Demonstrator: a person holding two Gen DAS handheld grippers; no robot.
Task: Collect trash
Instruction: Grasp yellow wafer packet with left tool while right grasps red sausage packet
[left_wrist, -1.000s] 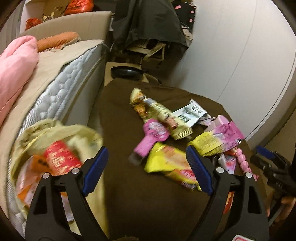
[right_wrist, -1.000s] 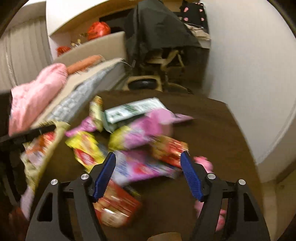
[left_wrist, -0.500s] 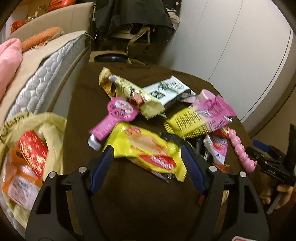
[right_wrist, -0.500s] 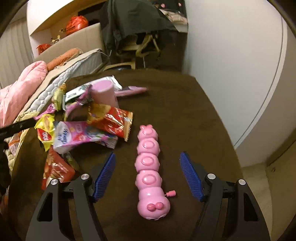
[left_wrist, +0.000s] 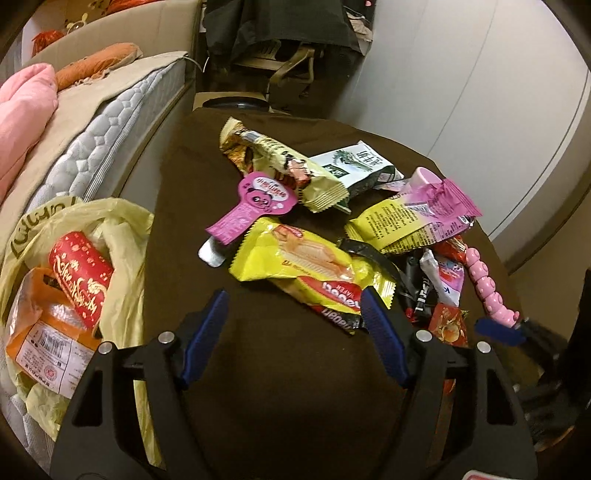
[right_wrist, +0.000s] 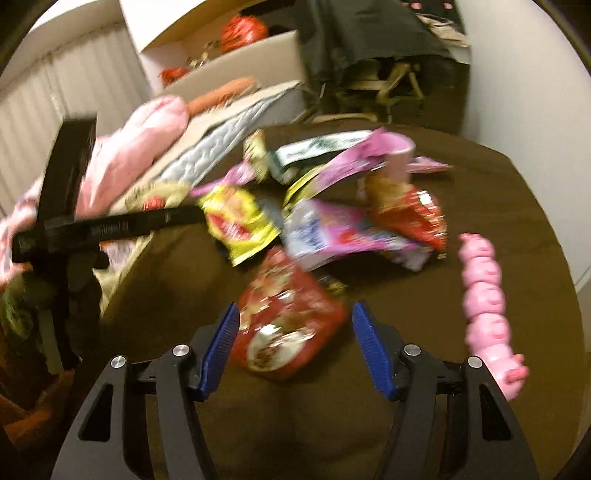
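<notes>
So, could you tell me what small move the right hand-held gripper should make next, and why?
Probably ease the right hand-held gripper forward and close on the red wrapper. Its jaws stand open with that wrapper lying loose on the brown tabletop between the tips. The yellow bag sits open to the left, ready to receive it.

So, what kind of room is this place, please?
Most likely a bedroom: a quilted mattress with a pink blanket lies beside the brown table, and a chair draped with dark clothes stands behind it.
</notes>
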